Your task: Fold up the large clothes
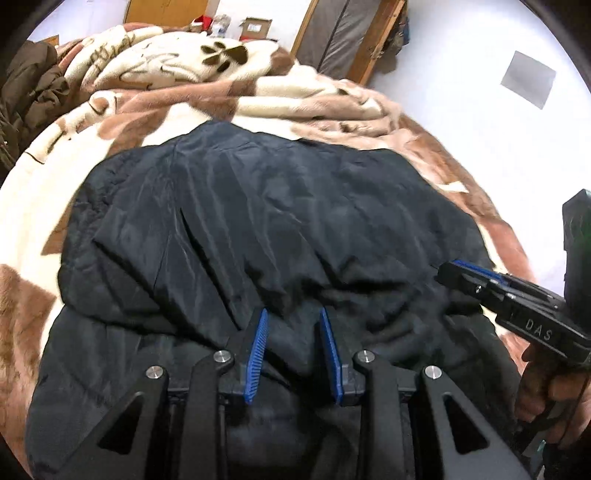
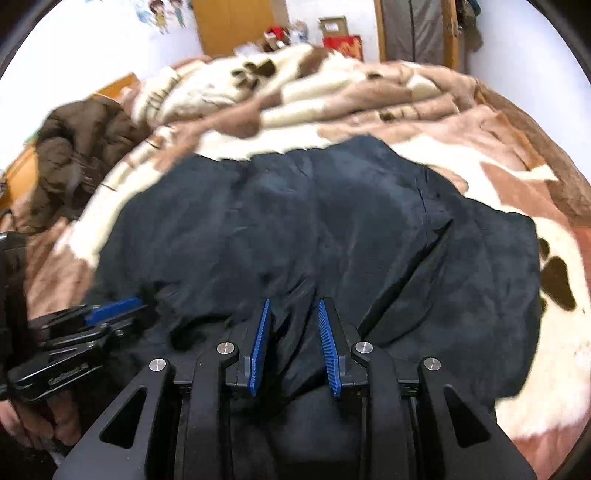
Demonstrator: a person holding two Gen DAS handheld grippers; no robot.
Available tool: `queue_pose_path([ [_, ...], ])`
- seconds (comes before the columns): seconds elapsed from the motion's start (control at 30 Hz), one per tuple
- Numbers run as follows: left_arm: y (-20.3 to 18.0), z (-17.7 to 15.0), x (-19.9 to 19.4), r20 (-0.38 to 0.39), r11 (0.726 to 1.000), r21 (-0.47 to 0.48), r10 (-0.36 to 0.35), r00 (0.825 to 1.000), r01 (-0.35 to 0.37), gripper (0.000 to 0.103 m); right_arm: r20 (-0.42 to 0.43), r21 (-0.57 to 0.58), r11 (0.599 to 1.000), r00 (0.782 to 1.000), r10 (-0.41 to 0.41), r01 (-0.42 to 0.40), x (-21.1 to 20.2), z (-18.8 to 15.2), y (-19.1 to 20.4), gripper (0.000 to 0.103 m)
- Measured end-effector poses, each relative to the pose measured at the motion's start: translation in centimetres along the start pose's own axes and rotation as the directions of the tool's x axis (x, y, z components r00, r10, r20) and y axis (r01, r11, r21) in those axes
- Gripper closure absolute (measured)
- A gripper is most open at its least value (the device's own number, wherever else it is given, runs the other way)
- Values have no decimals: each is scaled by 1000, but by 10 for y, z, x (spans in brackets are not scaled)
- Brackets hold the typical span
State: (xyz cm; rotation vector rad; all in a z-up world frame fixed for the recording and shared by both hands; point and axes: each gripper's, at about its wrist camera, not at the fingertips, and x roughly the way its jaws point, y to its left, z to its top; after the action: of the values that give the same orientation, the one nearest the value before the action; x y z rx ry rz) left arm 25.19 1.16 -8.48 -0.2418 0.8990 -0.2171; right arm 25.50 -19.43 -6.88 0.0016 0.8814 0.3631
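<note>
A large black jacket (image 1: 266,221) lies spread on the bed; it also shows in the right wrist view (image 2: 332,229). My left gripper (image 1: 293,314) hovers over the jacket's near edge with its blue pads apart, and a fold of black cloth sits between them. My right gripper (image 2: 293,304) is likewise partly open over the near edge with cloth bunched between its pads. The right gripper also shows at the right of the left wrist view (image 1: 476,275), and the left gripper at the left of the right wrist view (image 2: 114,308).
A brown and cream paw-print blanket (image 1: 155,66) covers the bed and is bunched at the far side. A brown coat (image 2: 77,155) lies heaped at the far left. Boxes and a wooden door (image 2: 236,26) stand behind the bed.
</note>
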Motion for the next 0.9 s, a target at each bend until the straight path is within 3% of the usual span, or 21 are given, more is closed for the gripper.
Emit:
queue_pose_path([
  [0.2, -1, -16, 35, -60, 1000, 6, 29, 998, -29, 72, -119, 25, 999, 993, -18, 21, 46, -33, -2, 76],
  [0.9, -17, -14, 70, -56, 996, 18, 83, 995, -83, 72, -97, 17, 999, 995, -36, 38, 74, -34, -9, 76],
])
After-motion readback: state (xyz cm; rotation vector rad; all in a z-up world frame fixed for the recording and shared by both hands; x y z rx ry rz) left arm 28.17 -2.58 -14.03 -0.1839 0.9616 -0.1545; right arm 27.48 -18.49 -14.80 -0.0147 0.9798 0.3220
